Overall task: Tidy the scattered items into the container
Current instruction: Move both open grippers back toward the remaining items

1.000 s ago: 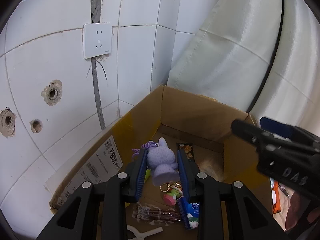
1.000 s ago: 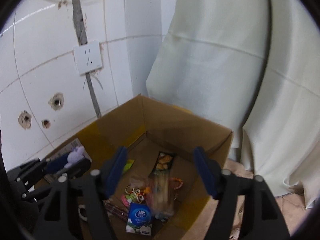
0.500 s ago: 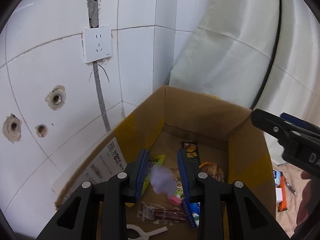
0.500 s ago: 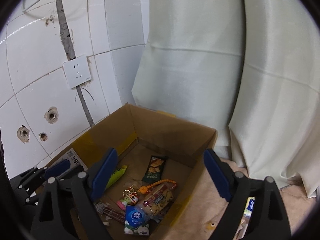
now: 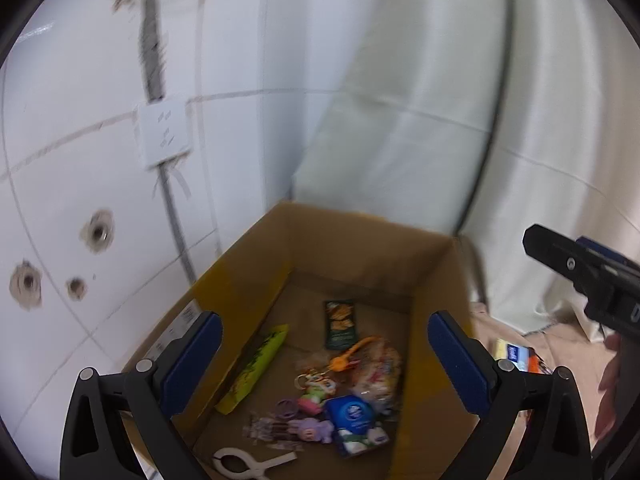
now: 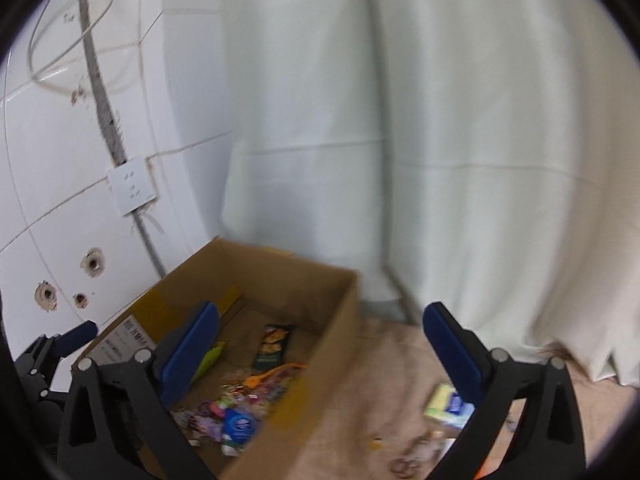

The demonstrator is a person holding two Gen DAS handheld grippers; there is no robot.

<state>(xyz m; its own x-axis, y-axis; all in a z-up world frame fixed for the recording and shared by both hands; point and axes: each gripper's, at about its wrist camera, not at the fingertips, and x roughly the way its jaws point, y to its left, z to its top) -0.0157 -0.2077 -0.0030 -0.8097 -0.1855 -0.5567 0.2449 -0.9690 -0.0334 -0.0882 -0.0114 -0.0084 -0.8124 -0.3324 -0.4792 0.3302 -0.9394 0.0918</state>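
Inside cardboard box (image 5: 360,248), blue packet's (image 5: 354,414) print is unreadable.

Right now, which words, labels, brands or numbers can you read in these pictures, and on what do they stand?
None can be read with certainty.
Shipping label on the cardboard box: print blurred.
Blue packet: white logo, illegible.
Dark snack packet: text too small.
Right gripper body: lettering cut off.

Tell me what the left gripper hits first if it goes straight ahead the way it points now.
Probably the cardboard box: the open left gripper aims into it, toward the dark snack packet on its floor. Depth is unclear.
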